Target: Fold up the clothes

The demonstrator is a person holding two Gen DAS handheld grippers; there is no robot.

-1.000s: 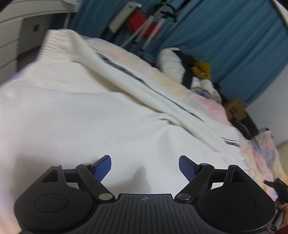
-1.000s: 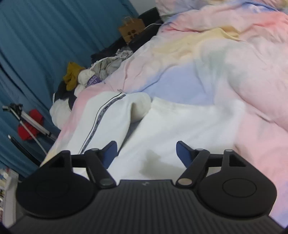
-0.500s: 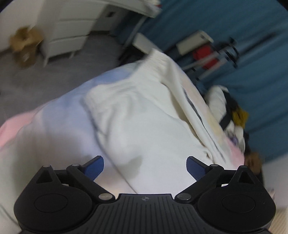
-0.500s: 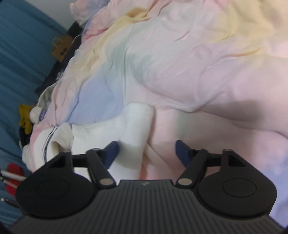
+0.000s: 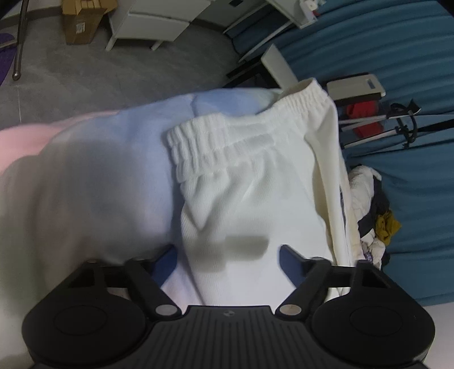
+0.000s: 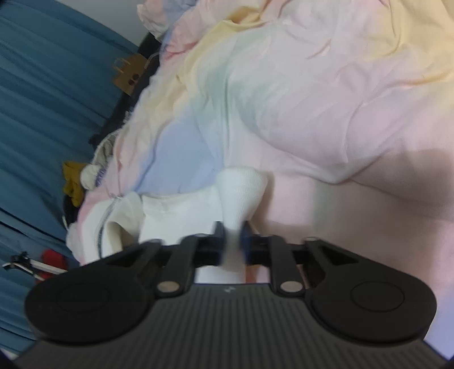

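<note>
White sweatpants [image 5: 255, 187] with a ribbed elastic waistband [image 5: 227, 136] lie on a pastel duvet [image 5: 85, 176]. In the left wrist view my left gripper [image 5: 228, 257] hovers open just above the pants below the waistband, blue pads on either side of the cloth, nothing pinched. In the right wrist view the white sweatpants [image 6: 181, 210] lie bunched on the duvet [image 6: 312, 99]. My right gripper [image 6: 232, 244] is shut on a raised fold of this white cloth [image 6: 241, 190], which stands up between the blue pads.
Grey floor [image 5: 113, 65], a white cabinet [image 5: 159, 17] and a cardboard box [image 5: 82, 20] lie beyond the bed's edge. Blue curtains [image 5: 411, 71], a tripod [image 5: 377, 125] and a pile of clothes [image 5: 374, 210] stand to the right. A brown paper bag [image 6: 127, 73] sits by the curtain.
My right gripper went from open to shut on a fold of the white pants. My left gripper swung toward the waistband end, staying open.
</note>
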